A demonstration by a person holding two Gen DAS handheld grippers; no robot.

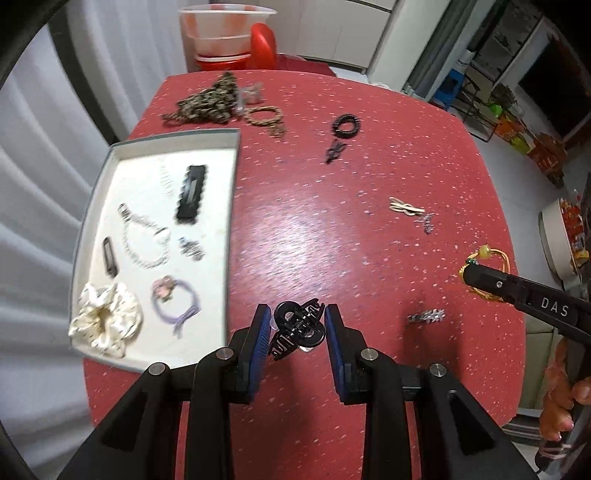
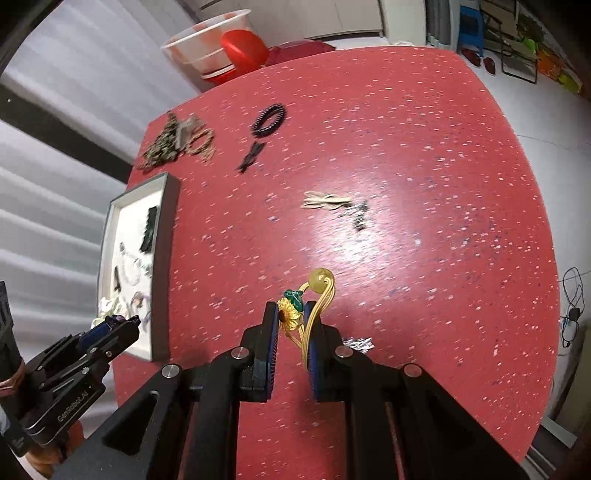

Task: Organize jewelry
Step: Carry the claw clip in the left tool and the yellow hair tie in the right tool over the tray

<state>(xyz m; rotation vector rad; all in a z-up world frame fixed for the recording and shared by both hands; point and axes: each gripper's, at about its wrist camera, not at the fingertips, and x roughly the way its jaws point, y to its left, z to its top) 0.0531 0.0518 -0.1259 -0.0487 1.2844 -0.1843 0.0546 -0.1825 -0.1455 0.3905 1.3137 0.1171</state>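
Note:
My left gripper (image 1: 298, 314) is shut on a black claw hair clip (image 1: 297, 326), held above the red table next to the white tray (image 1: 231, 192). The tray holds a black barrette (image 1: 190, 194), a bead bracelet (image 1: 146, 240), a cream scrunchie (image 1: 105, 319) and a purple hair tie (image 1: 175, 301). My right gripper (image 2: 293, 310) is shut on a yellow hair tie with a sunflower and bead (image 2: 314, 295); it also shows in the left wrist view (image 1: 487, 258). The tray also shows in the right wrist view (image 2: 166, 236).
On the red table (image 1: 369, 240) lie a black coil tie (image 1: 345, 123), a black pin (image 1: 334, 150), beige clips (image 1: 404, 206), a silver clip (image 1: 426, 316), a leopard scrunchie (image 1: 207, 99) and a brown bracelet (image 1: 264, 115). A red-and-white bucket (image 1: 221, 33) stands behind the table.

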